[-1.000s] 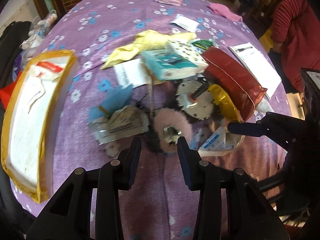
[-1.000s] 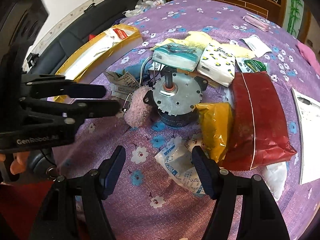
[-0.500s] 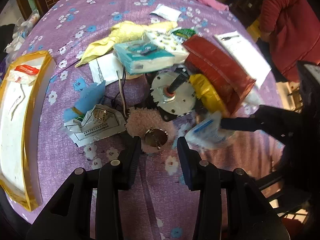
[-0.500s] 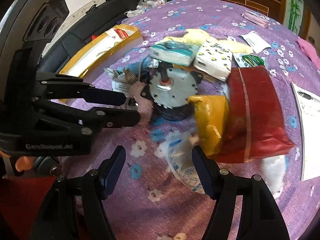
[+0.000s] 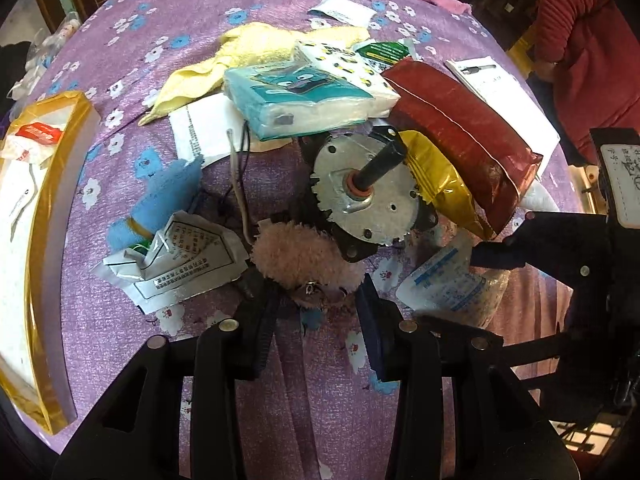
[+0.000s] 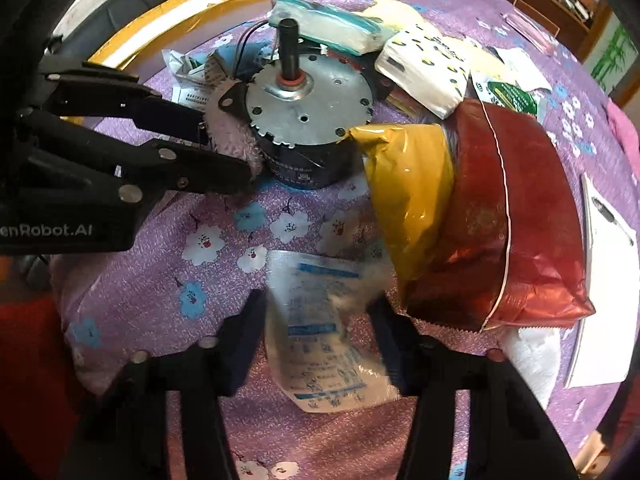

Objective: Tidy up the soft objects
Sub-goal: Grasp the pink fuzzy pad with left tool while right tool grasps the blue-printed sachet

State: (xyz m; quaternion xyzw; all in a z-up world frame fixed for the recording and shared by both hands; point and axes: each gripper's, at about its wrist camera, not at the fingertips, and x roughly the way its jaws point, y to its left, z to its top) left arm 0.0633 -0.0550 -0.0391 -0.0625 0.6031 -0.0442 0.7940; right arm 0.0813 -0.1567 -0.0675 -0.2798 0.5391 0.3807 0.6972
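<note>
A pink fluffy pom-pom (image 5: 304,260) lies on the purple flowered cloth against a metal motor (image 5: 364,200). My left gripper (image 5: 316,300) is open with its fingers either side of the pom-pom; it also shows in the right wrist view (image 6: 224,152). A clear plastic pouch with blue print (image 6: 320,332) lies between the open fingers of my right gripper (image 6: 320,312), which shows at the right of the left wrist view (image 5: 496,256). Whether the fingers touch the pouch I cannot tell.
Around the motor lie a yellow foil bag (image 6: 408,192), a red foil bag (image 6: 512,216), a teal tissue pack (image 5: 296,96), a spotted tissue pack (image 6: 428,68), a yellow towel (image 5: 240,56), a blue cloth (image 5: 160,200), a crumpled packet (image 5: 180,264) and a gold-edged foam tray (image 5: 36,200). A person in red (image 5: 580,40) sits far right.
Both grippers have moved forward and down. The left now straddles the pink pom-pom and the right now straddles the clear pouch. Both stay open.
</note>
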